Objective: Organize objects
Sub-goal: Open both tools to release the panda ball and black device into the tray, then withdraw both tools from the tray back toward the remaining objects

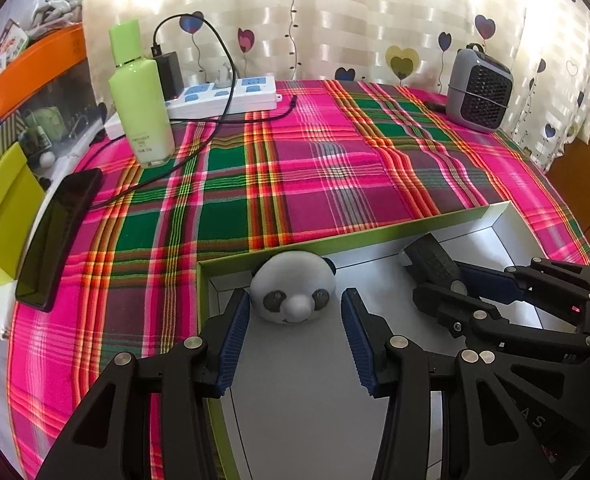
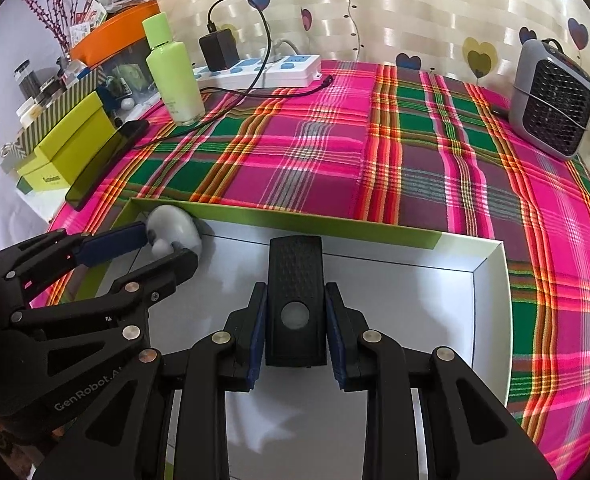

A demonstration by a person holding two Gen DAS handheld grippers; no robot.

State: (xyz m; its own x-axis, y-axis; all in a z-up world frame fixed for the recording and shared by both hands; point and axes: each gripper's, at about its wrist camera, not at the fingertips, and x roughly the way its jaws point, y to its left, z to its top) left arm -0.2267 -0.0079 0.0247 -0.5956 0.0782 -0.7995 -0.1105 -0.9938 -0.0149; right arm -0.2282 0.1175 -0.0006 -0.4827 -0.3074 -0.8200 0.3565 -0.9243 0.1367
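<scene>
A shallow white box with green walls point(image 1: 231, 258) point(image 2: 491, 280) lies on the plaid cloth. A grey panda-head toy point(image 1: 295, 286) rests in its far left corner; it also shows in the right wrist view point(image 2: 175, 226). My left gripper point(image 1: 295, 306) is open, its blue pads on either side of the panda, apart from it. My right gripper point(image 2: 295, 304) is shut on a black rectangular device point(image 2: 295, 296) with a round button, held over the box floor. The device also shows in the left wrist view point(image 1: 431, 262).
On the cloth stand a green bottle point(image 1: 141, 100), a white power strip point(image 1: 223, 98) with a black charger and cable, a dark phone point(image 1: 57, 236) at the left edge and a grey mini heater point(image 1: 479, 90) at the far right. Yellow-green boxes point(image 2: 71, 144) sit off the left side.
</scene>
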